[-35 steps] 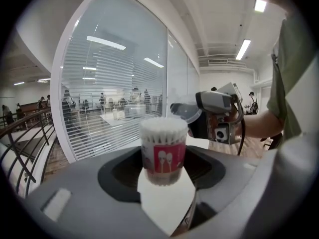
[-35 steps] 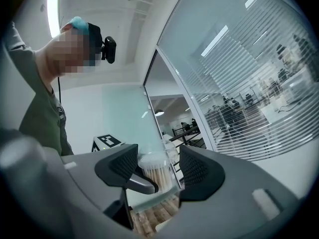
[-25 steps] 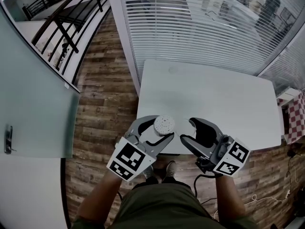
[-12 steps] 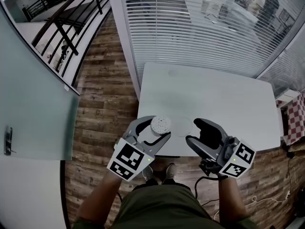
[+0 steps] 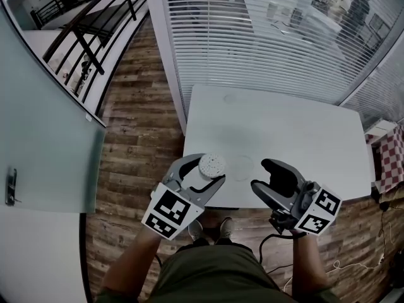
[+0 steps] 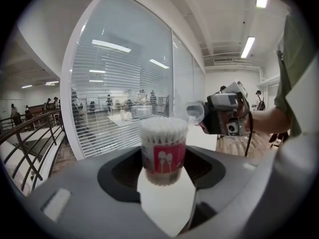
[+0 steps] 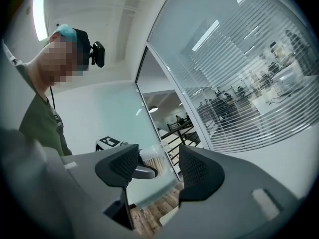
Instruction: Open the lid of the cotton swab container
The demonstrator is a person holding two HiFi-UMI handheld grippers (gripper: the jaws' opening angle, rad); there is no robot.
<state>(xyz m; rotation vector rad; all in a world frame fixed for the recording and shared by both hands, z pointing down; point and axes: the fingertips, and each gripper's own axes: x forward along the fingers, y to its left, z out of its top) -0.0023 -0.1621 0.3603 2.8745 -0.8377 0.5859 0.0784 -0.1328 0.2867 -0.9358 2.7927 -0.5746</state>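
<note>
I'm seeing left gripper [image 5: 213, 170] jaws gripping uncapped swab container [image 6: 163, 148] over table [image 5: 284, 125] near edge; right gripper [image 5: 259, 174] jaws gripping clear lid [image 5: 240, 168]

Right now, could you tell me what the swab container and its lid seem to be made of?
The container: likely clear glossy plastic; the swabs show through its wall. The lid: clear plastic too, seemingly; the background shows through it.
</note>
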